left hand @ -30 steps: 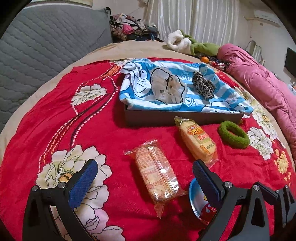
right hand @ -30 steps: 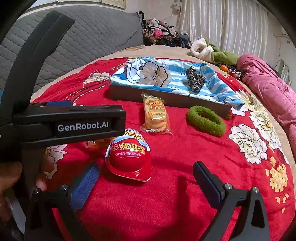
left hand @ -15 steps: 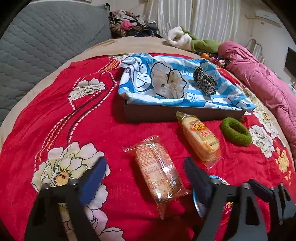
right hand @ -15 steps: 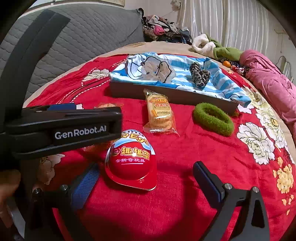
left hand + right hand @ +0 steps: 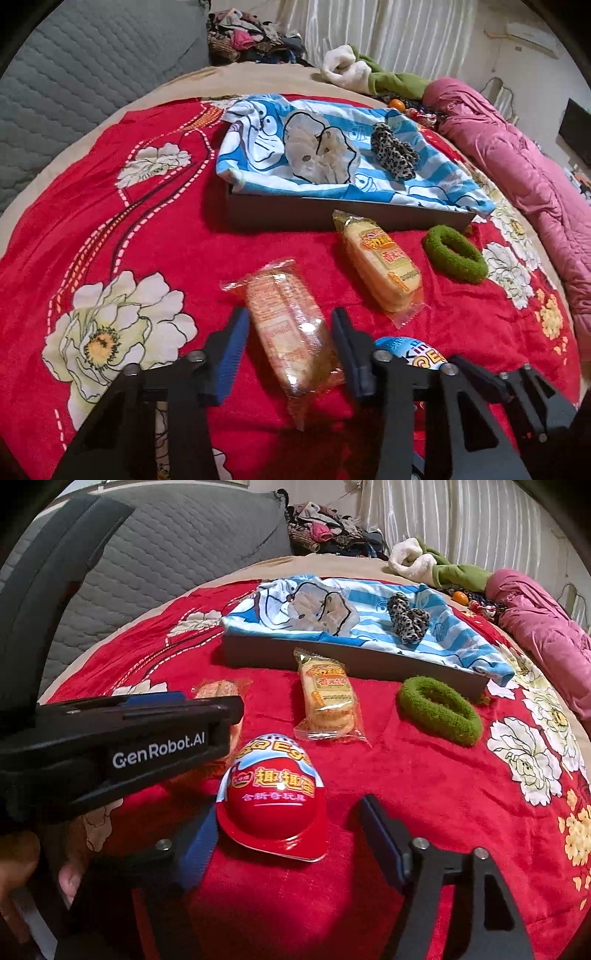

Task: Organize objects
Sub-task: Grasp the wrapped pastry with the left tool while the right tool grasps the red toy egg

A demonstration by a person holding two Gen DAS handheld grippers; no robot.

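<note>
My left gripper stands partly closed around an orange-wrapped snack pack on the red blanket, its fingers on either side of the pack, with a gap still showing on the left side. My right gripper is open around a red egg-shaped toy, its left finger close to the egg's side. A yellow snack pack and a green hair scrunchie lie in front of a dark tray draped with a blue striped cloth. A leopard scrunchie lies on the cloth.
The left gripper's body fills the left of the right wrist view. A grey quilted headboard is at the far left. A pink duvet lies at the right. Clothes are piled at the back.
My left gripper has moved forward and narrowed around the orange snack pack. My right gripper has moved forward so its fingers flank the red egg toy, and has narrowed a little.
</note>
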